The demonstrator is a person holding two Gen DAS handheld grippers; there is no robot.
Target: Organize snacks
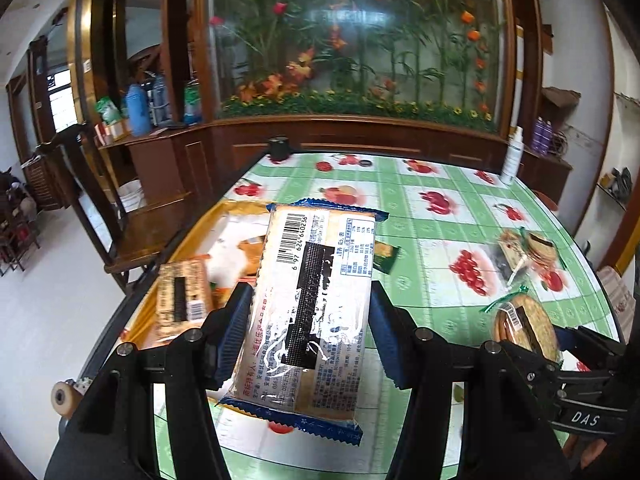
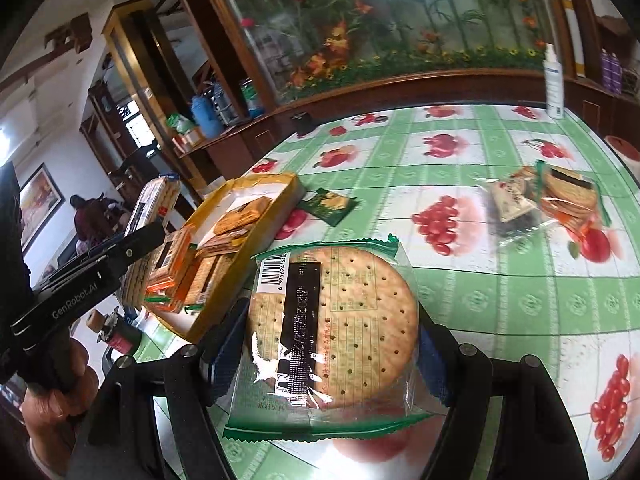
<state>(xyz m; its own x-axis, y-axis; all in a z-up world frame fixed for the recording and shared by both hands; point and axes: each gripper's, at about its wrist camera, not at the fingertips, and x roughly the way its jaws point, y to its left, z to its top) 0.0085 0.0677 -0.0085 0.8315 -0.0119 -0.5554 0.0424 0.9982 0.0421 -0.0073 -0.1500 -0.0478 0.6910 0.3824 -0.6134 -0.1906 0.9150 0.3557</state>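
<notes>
Two grippers (image 1: pixel 308 320) (image 2: pixel 324 344), each clamping a snack pack (image 1: pixel 312 304) (image 2: pixel 332 324)

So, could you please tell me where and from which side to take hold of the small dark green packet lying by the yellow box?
The small dark green packet lies flat on the tablecloth, so come from above and pinch across its two opposite edges. Approach from its open side, away from the yellow box.

The tray (image 2: pixel 294 190) sits left on the table (image 2: pixel 480 300), loose snack packets (image 2: pixel 560 200) far right.
</notes>
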